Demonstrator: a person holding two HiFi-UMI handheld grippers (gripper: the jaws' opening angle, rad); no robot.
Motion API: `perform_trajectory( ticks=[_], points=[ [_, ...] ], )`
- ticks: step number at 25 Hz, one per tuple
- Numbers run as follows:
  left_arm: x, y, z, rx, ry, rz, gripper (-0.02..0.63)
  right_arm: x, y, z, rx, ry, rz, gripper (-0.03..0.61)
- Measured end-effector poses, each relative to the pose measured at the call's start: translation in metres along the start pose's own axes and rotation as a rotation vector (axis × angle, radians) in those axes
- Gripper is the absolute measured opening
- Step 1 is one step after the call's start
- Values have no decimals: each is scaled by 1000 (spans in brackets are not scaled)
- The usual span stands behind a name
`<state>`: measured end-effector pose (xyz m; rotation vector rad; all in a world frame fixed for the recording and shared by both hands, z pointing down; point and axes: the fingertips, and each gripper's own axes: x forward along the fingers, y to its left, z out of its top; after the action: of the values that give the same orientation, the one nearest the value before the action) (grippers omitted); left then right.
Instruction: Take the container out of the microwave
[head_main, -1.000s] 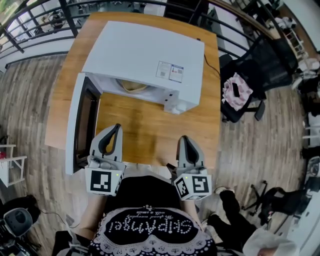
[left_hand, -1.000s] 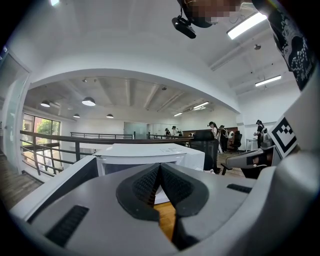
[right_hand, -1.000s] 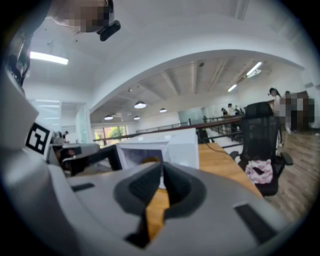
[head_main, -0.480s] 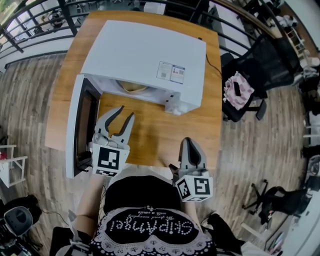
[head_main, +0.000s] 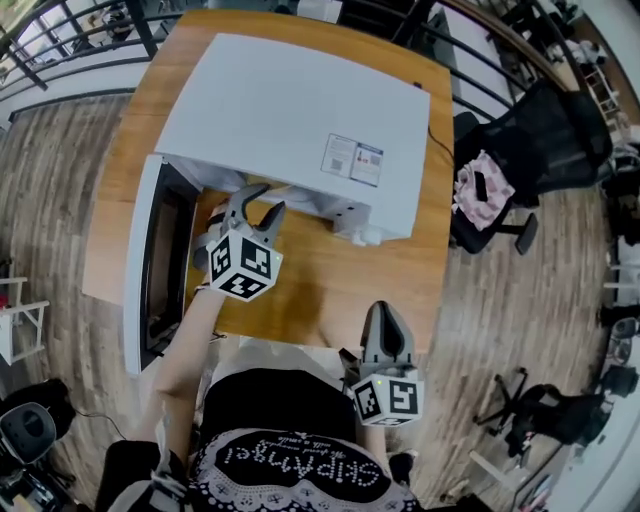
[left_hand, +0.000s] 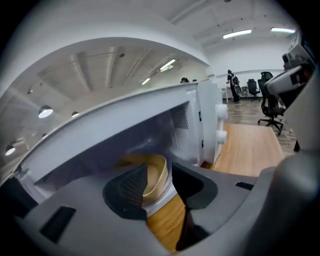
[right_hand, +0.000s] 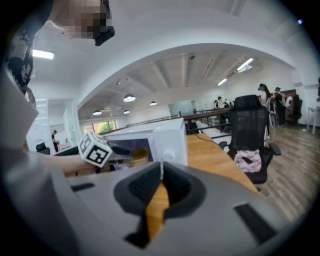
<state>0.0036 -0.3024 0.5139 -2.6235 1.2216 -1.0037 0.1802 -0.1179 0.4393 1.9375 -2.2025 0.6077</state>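
Pointing into the open microwave (head_main: 290, 110), the left gripper (head_main: 266, 200) was opening its jaws, the tan container (left_hand: 152, 175) framed at twelve o'clock, untouched inside. Its wall needed straddling squarely before closing. At five o'clock, the right gripper (head_main: 385, 312) was closed, empty.

Head view: wooden table (head_main: 300, 290) sat mid-frame, with a warm orange top. Grey-brown plank floor (head_main: 70, 200) lay on all sides of it. Black metal railing (head_main: 143, 35) ran across the upper left and along the top edge. Black office chair (head_main: 545, 140) stood at right, near the table's edge, with a pink cloth (head_main: 478, 188) on its seat. White frame (head_main: 15, 322) at far left edge was partly cut off.

Left gripper view: white ceiling, strip lights (left_hand: 237, 34) at upper right; more office chairs (left_hand: 270, 102) at far right.

Right gripper view: round ceiling lamps (right_hand: 129, 98) at upper centre; bright window (right_hand: 102, 127) at left, green beyond.
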Motion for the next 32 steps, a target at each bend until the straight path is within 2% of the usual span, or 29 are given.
perform_trajectory(
  ticks=[4, 10, 15, 20, 32],
  points=[
    [33, 0, -23, 75, 94, -26, 179, 6, -2, -7, 9, 25, -4, 38],
    [57, 0, -38, 100, 148, -64, 175, 13, -6, -8, 18, 43, -13, 38],
    [62, -2, -44, 138, 168, -69, 139, 17, -7, -8, 21, 47, -15, 38],
    [61, -1, -43, 170, 171, -63, 50, 18, -5, -9, 26, 50, -11, 38],
    [37, -6, -36, 179, 184, -111, 41, 18, 5, -5, 8, 34, 16, 38]
  ],
)
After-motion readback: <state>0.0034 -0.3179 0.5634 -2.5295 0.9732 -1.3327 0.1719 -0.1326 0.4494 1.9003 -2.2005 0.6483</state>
